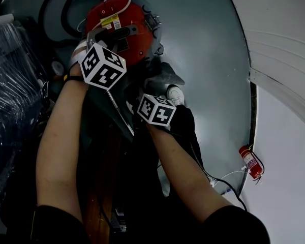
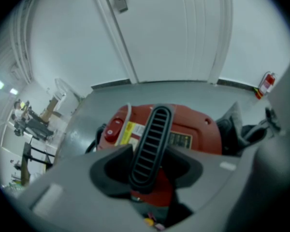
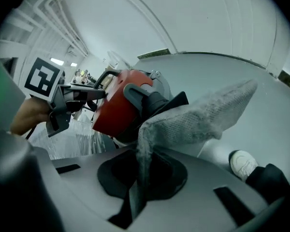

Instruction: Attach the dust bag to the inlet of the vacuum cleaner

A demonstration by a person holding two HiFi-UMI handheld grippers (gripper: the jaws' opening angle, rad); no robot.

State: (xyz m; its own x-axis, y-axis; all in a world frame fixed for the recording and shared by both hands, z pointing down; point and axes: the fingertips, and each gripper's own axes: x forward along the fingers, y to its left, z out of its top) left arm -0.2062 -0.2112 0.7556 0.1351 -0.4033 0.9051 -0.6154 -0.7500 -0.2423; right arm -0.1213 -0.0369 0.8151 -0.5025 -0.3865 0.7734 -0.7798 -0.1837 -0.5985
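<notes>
The red vacuum cleaner point(image 1: 134, 39) stands on the grey floor. My left gripper point(image 1: 104, 34) is shut on its black ribbed handle point(image 2: 152, 134), which crosses between the jaws in the left gripper view. The grey fabric dust bag point(image 3: 198, 117) hangs beside the vacuum's dark inlet point(image 3: 142, 96). My right gripper point(image 3: 141, 173) is shut on the bag's lower edge, a thin fold of cloth pinched between the jaws. In the head view the dust bag point(image 1: 168, 76) shows just right of the vacuum, above the right marker cube point(image 1: 156, 110). Whether the bag's mouth sits on the inlet I cannot tell.
A black hose point(image 1: 66, 9) curls behind the vacuum. Plastic-wrapped goods point(image 1: 10, 85) fill the left side. A person's white shoe point(image 1: 175, 94) stands next to the bag. A red fire extinguisher point(image 1: 250, 161) and a white cable point(image 1: 229, 176) lie by the white wall at right.
</notes>
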